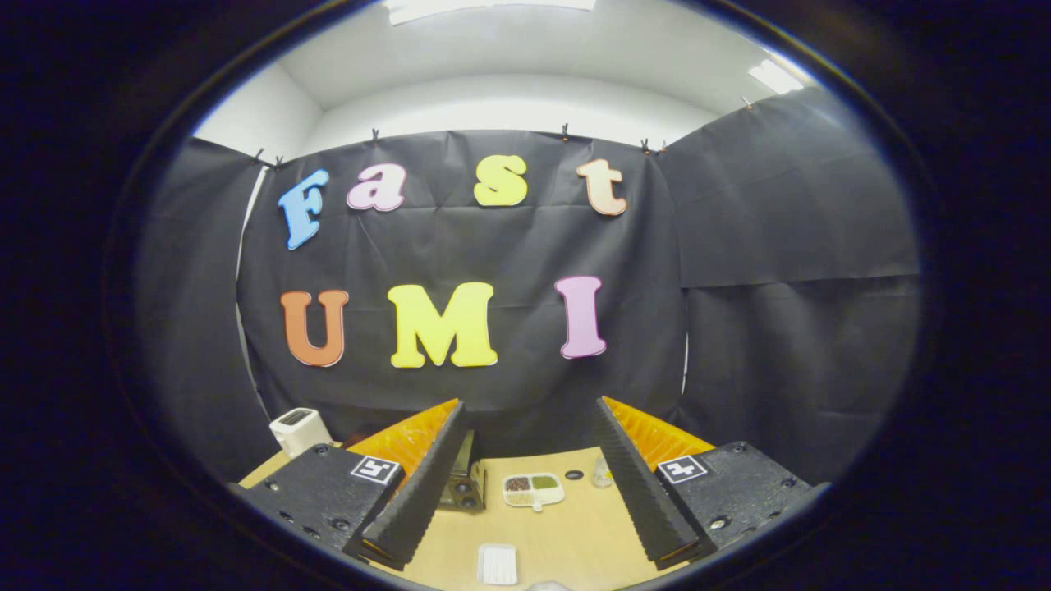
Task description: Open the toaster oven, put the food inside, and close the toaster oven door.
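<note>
Toaster oven point(465, 484) is largely hidden: we see only a dark, boxy sliver of it with two round knobs low on its front, the rest covered by the left finger of the gripper point(525, 476). We cannot tell whether its door is open or closed.

Taking the toaster oven as landmark, we locate the following:
- Just beside it, toward the right finger, a pale rounded tray point(534, 490) with compartments of brown and green granular contents, too small to identify.
- Past the tray, a small dark round item point(574, 474) and a small clear bottle point(602, 473), partly cut off by the right finger.
- Nearer to us than the oven, a flat white ribbed rectangle point(497, 564) lying between the fingers.
- On the oven's far side, beyond the left finger, a white boxy appliance point(300, 429) with a slotted top.

All rest on a smooth, light wooden table point(566, 533). We note the jaws spread wide, gripping nothing; their inner faces are ridged.
</note>
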Available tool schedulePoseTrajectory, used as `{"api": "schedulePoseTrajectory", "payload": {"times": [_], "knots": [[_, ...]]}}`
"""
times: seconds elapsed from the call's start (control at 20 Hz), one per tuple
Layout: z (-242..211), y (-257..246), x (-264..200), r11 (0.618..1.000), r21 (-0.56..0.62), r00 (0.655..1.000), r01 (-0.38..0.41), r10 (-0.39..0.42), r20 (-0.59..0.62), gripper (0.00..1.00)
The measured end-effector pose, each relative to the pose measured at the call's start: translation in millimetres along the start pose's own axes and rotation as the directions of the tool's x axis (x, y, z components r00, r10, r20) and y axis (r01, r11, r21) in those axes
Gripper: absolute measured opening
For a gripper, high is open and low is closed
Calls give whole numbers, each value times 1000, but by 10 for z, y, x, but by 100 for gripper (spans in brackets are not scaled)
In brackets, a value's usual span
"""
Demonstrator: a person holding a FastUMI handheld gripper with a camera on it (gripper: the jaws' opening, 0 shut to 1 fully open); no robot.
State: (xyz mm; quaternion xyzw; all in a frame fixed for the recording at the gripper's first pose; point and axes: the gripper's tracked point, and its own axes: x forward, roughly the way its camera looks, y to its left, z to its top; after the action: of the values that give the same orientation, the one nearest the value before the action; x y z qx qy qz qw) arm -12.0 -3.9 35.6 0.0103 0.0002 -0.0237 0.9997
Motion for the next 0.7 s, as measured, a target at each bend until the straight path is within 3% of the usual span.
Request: {"api": "schedulePoseTrajectory", "payload": {"times": [0.3,0.7], "knots": [[-118,-158,-17,998,-23,998,-58,57,-40,99],[-162,-357,97,997,-28,996,-79,78,-33,99]]}}
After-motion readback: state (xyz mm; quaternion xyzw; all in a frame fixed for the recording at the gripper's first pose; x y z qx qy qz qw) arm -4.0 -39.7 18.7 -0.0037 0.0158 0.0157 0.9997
